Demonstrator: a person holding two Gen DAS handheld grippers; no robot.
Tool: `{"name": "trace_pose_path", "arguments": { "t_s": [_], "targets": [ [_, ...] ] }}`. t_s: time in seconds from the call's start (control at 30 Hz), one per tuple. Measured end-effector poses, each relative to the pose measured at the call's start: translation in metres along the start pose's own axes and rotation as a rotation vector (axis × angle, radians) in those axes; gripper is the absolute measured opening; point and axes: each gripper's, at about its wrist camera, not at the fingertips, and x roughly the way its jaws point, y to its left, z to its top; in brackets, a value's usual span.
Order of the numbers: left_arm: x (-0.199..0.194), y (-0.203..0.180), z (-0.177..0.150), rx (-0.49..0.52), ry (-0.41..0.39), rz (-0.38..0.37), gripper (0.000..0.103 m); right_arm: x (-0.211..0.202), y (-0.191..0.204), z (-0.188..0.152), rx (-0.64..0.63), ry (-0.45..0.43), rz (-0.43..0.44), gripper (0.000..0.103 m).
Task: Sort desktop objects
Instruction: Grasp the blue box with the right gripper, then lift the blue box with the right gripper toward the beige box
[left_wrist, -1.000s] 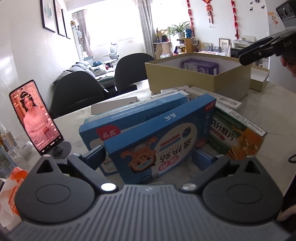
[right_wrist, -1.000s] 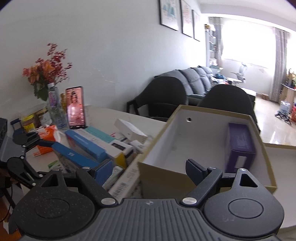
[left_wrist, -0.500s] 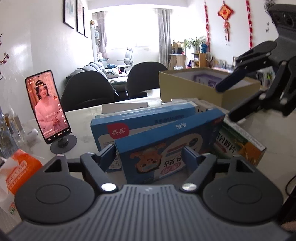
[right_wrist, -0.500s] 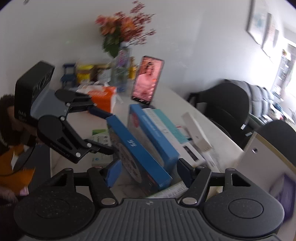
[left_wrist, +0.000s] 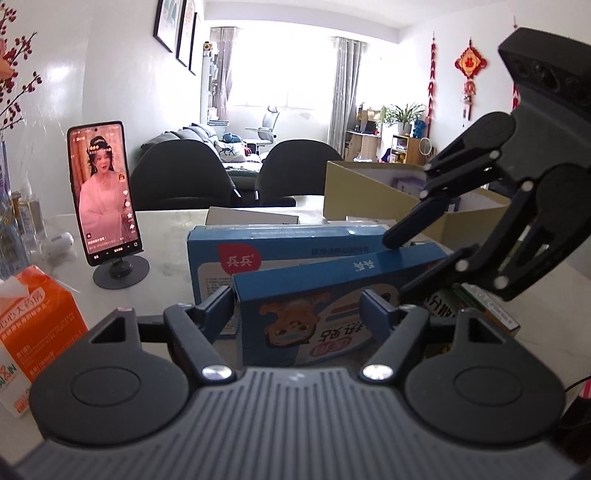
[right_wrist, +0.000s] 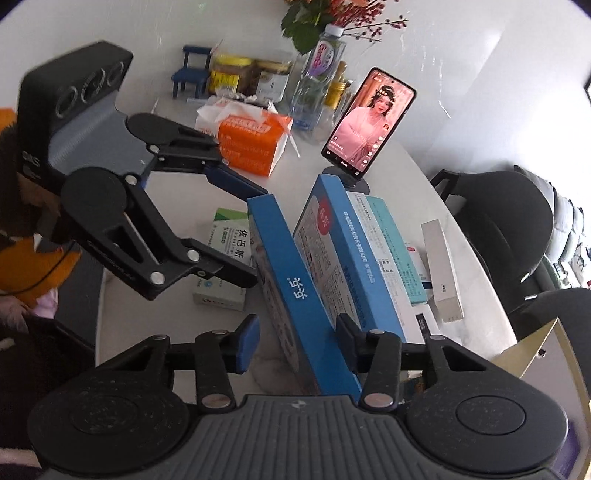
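Swung over from the cardboard box at 2 o'clock: right gripper, narrowing around the blue box. Pads not yet pressing. Left gripper clamped on same box's far end.

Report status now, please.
Left gripper astride the front blue box. Right gripper closing, fingers not yet pressing. Second blue box crowds behind.
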Motion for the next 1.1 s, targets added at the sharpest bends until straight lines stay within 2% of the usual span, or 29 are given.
{"name": "trace_pose_path", "arguments": {
  "t_s": [0.3, 0.43, 0.53, 0.73, 1.1],
  "targets": [
    [-0.008, 0.014, -0.009, -0.131, -0.038, 0.014, 0.075, 0.028, -0.001, 0.008, -0.018, 0.084, 0.023, 0.036],
    [-0.016, 0.025, -0.013, -0.213, -0.062, 0.023, 0.075, 0.033, 0.0, 0.01, -0.013, 0.098, 0.04, 0.035],
    [-0.021, 0.032, -0.016, -0.257, -0.077, 0.028, 0.076, 0.034, 0.003, 0.012, -0.025, 0.108, 0.056, 0.029],
    [-0.028, 0.04, -0.021, -0.303, -0.085, 0.053, 0.076, 0.031, 0.003, 0.017, -0.024, 0.103, 0.051, 0.024],
    [-0.038, 0.049, -0.025, -0.351, -0.098, 0.066, 0.078, 0.019, -0.011, 0.027, 0.104, 0.076, 0.116, 0.024]
  ]
}}
